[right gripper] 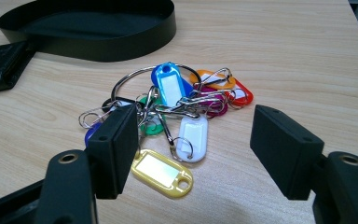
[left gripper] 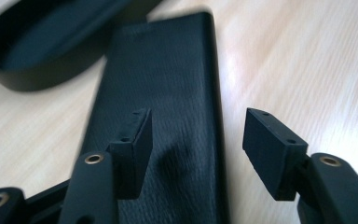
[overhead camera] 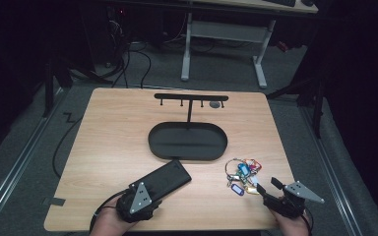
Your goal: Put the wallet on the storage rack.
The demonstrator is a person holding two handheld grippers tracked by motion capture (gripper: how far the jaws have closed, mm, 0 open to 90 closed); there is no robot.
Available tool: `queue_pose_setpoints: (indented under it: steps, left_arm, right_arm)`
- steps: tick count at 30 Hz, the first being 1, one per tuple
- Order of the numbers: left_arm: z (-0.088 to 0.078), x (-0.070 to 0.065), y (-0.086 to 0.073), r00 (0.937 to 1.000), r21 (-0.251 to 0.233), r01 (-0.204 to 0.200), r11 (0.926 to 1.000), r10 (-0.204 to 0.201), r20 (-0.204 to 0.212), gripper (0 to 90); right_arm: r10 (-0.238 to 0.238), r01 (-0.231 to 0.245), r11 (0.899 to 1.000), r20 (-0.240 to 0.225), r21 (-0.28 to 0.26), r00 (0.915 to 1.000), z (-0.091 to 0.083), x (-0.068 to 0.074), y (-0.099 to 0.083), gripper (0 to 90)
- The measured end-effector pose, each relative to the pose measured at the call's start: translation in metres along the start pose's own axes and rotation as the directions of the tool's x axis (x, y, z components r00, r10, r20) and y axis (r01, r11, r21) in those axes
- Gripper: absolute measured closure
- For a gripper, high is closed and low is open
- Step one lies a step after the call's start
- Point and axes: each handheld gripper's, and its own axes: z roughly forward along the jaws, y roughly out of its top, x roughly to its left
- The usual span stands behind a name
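**Two grabs pending, both easy to fumble**

The black wallet (left gripper: 168,93) lies flat on the table (overhead camera: 108,128), its far end near the rim of the black oval tray (overhead camera: 160,147). My left gripper (left gripper: 196,140) hangs over its near end with the jaws spread; one pad is above the leather, the other is past the wallet's edge over bare wood. Nothing is pinched. If I close like this, I judge the pads meet the flat face rather than the edges, and the wallet just skids toward the tray or tips up at one corner. It is low and flat, so I need to get a jaw under or beside an edge first.

The bunch of key tags (right gripper: 177,112) sits on the wood just ahead of my right gripper (right gripper: 196,149), whose jaws also stand apart and hold nothing. The yellow tag (right gripper: 161,172) lies nearest, between the pads. My worry there is catching one loose tag: the rest would swing from the big ring (right gripper: 130,79), drag, or snag on the tray rim. The hook stand (overhead camera: 191,98) rises behind the tray, well apart from both grippers.
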Motion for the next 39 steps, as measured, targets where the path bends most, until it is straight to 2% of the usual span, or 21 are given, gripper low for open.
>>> queue_pose_setpoints:
  steps: [2, 5, 12, 13, 14, 17, 19, 25, 27, 29, 32, 39]
  left_arm:
    - [-0.001, 0.000, -0.003, 0.9998, 0.010, -0.016, 0.9998, 0.016, -0.008, 44.0]
    - [-0.004, 0.000, -0.004, 0.9994, -0.009, -0.029, 0.9995, 0.029, -0.020, 45.3]
    - [0.001, -0.003, -0.007, 0.9959, 0.015, -0.084, 0.9964, 0.084, -0.034, 45.3]
    - [0.003, -0.007, -0.008, 0.9897, 0.023, -0.130, 0.9913, 0.131, -0.057, 43.6]
    - [0.004, -0.009, -0.008, 0.9864, 0.027, -0.148, 0.9886, 0.149, -0.069, 43.5]
    - [0.004, -0.009, -0.008, 0.9855, 0.028, -0.150, 0.9884, 0.151, -0.078, 46.8]
    - [0.004, -0.010, -0.009, 0.9804, 0.025, -0.170, 0.9851, 0.172, -0.096, 49.3]
    - [0.004, -0.010, -0.011, 0.9805, 0.016, -0.169, 0.9854, 0.170, -0.098, 52.9]
    - [0.003, -0.011, -0.011, 0.9800, 0.011, -0.173, 0.9849, 0.173, -0.098, 58.5]
    - [0.003, -0.012, -0.010, 0.9788, 0.010, -0.178, 0.9840, 0.178, -0.101, 59.3]
    - [0.001, -0.010, -0.010, 0.9815, 0.001, -0.167, 0.9859, 0.167, -0.095, 63.2]
    - [0.001, -0.012, -0.011, 0.9812, -0.010, -0.167, 0.9858, 0.166, -0.099, 68.9]
  right_arm:
    - [0.000, 0.000, 1.000, 0.001, -0.002, 1.0000, -0.001, 0.000, 0.000, 32.8]
    - [-0.004, 0.004, 1.000, 0.000, -0.005, 1.0000, -0.001, 0.001, 0.001, 32.8]
    - [-0.008, 0.008, 1.000, -0.005, 0.000, 1.0000, 0.001, 0.002, 0.001, 32.9]
    - [-0.007, 0.007, 1.000, -0.006, 0.006, 1.0000, 0.003, 0.002, 0.001, 33.0]
    - [-0.007, 0.007, 1.000, -0.007, 0.009, 1.0000, 0.003, 0.002, 0.001, 33.0]
    - [-0.006, 0.006, 1.000, -0.009, 0.011, 0.9999, 0.004, 0.001, 0.000, 33.0]
    - [0.001, -0.001, 1.000, -0.010, 0.010, 1.0000, 0.003, 0.001, 0.000, 33.0]
    - [0.007, -0.007, 1.000, -0.008, 0.011, 0.9999, 0.003, 0.001, 0.000, 33.2]
    - [0.007, -0.007, 1.000, -0.008, 0.011, 0.9999, 0.003, 0.002, 0.000, 33.2]
    - [0.008, -0.008, 1.000, -0.008, 0.010, 0.9999, 0.003, 0.002, 0.000, 33.2]
    - [0.009, -0.009, 1.000, -0.007, 0.009, 0.9999, 0.003, 0.001, 0.000, 33.2]
    - [0.015, -0.015, 1.000, -0.006, 0.012, 0.9999, 0.003, 0.001, 0.000, 33.2]
